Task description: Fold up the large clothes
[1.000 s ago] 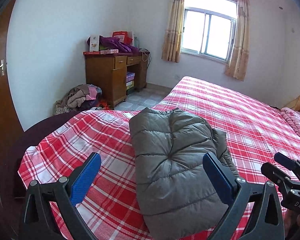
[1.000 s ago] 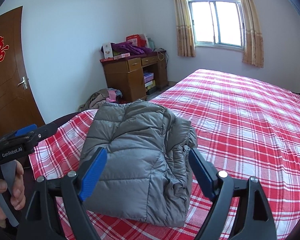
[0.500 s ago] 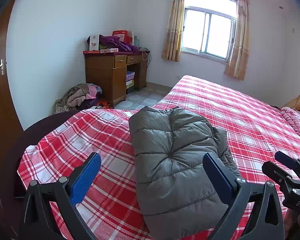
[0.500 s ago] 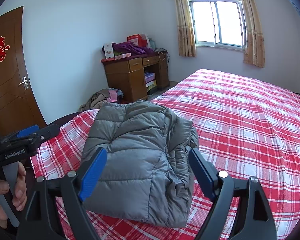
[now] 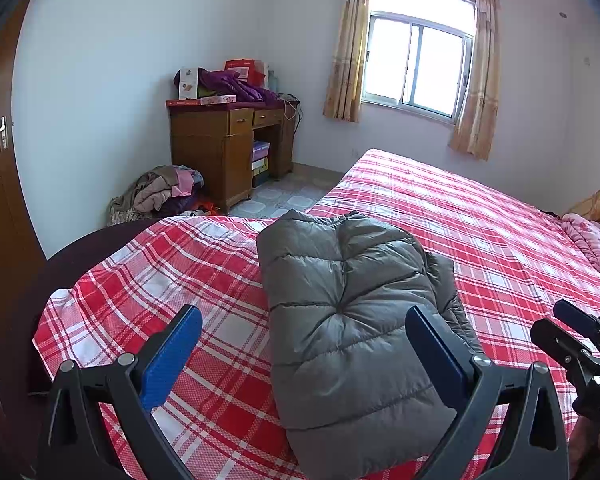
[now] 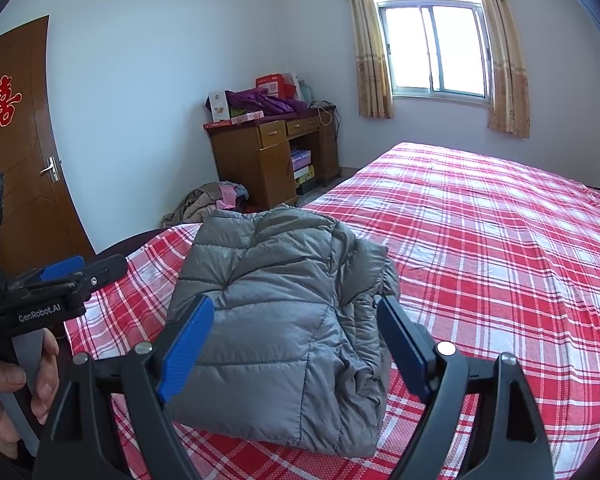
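A grey quilted down jacket point(image 5: 352, 320) lies folded into a compact block on the near corner of the red plaid bed point(image 5: 480, 224). It also shows in the right wrist view point(image 6: 284, 320). My left gripper point(image 5: 304, 344) is open and empty, held above the bed just short of the jacket. My right gripper point(image 6: 296, 340) is open and empty, held just in front of the jacket's near edge. The left gripper also appears at the left of the right wrist view point(image 6: 60, 280); the right gripper shows at the right edge of the left wrist view point(image 5: 580, 340).
A wooden desk point(image 5: 228, 148) piled with boxes and purple clothes stands at the far wall. A heap of clothes point(image 5: 160, 196) lies on the floor beside it. A brown door point(image 6: 20, 160) is at left. A pink quilt point(image 5: 592, 240) lies at the bed's far right.
Both grippers have drawn back and risen very slightly. The jacket has not moved and both grippers stay open.
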{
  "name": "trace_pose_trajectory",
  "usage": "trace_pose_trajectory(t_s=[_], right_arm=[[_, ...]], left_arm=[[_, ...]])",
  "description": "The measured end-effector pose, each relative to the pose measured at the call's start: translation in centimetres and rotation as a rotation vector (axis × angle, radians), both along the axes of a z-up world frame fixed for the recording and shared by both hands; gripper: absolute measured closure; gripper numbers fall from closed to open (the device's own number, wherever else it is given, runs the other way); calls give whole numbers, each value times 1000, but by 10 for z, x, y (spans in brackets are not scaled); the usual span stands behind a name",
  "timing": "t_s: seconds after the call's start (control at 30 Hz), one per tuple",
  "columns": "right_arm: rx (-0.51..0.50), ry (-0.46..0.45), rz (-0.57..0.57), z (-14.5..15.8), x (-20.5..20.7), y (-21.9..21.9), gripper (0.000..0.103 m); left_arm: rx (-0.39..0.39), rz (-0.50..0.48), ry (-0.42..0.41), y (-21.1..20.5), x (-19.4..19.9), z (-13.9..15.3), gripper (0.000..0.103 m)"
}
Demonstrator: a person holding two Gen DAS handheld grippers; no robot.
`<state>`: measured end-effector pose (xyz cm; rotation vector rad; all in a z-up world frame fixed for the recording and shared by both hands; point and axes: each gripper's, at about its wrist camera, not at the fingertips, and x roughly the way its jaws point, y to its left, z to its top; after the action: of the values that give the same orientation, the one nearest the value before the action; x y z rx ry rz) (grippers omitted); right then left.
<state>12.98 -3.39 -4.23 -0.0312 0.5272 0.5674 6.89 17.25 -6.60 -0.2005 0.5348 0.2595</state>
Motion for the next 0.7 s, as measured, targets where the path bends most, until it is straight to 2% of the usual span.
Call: trace_pose_trajectory(t_s=[0.7], right_arm=[[0, 4, 2, -2, -2, 3, 17]], left_arm=[[3, 14, 10, 1, 3, -2, 1]])
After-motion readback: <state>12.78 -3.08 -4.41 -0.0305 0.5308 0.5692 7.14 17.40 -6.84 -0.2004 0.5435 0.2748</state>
